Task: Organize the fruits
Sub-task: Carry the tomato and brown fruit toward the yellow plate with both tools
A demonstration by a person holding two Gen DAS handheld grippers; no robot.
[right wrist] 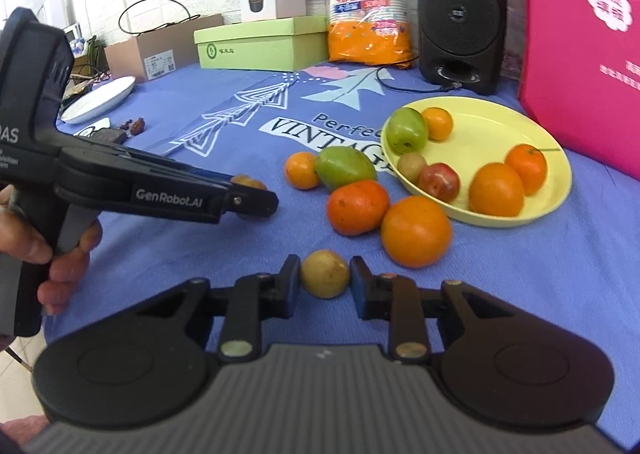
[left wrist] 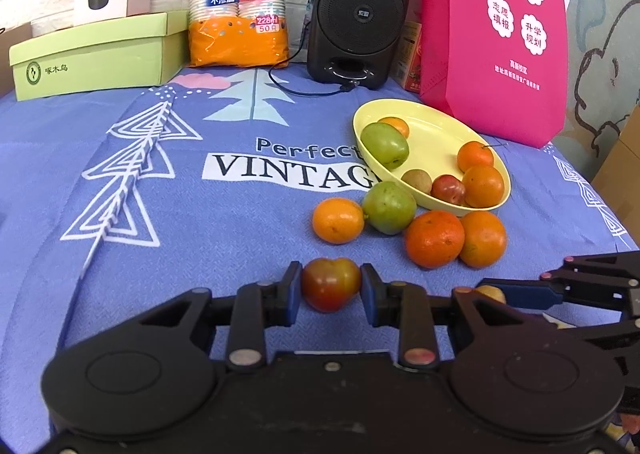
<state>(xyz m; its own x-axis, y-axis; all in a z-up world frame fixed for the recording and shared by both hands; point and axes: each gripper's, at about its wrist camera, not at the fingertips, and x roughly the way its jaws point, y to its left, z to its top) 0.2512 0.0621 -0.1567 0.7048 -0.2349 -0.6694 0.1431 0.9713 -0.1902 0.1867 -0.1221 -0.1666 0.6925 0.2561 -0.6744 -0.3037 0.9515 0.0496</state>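
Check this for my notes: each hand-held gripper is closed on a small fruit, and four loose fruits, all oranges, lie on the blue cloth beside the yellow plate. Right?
Not quite. Of the four loose fruits, three are round oranges and one is a green fruit, as the left wrist view shows. The rest holds: the left hand-held gripper and right hand-held gripper each clamp a small fruit, beside the yellow plate on the blue cloth.

The fruit counts: 6 oranges [right wrist: 416, 230], 2 green fruits [right wrist: 345, 167], 2 red fruits [left wrist: 330, 284], 2 yellowish-brown fruits [right wrist: 325, 273]. Also 1 yellow plate [right wrist: 488, 113], 1 speaker [right wrist: 460, 9], 2 tools [left wrist: 330, 286].
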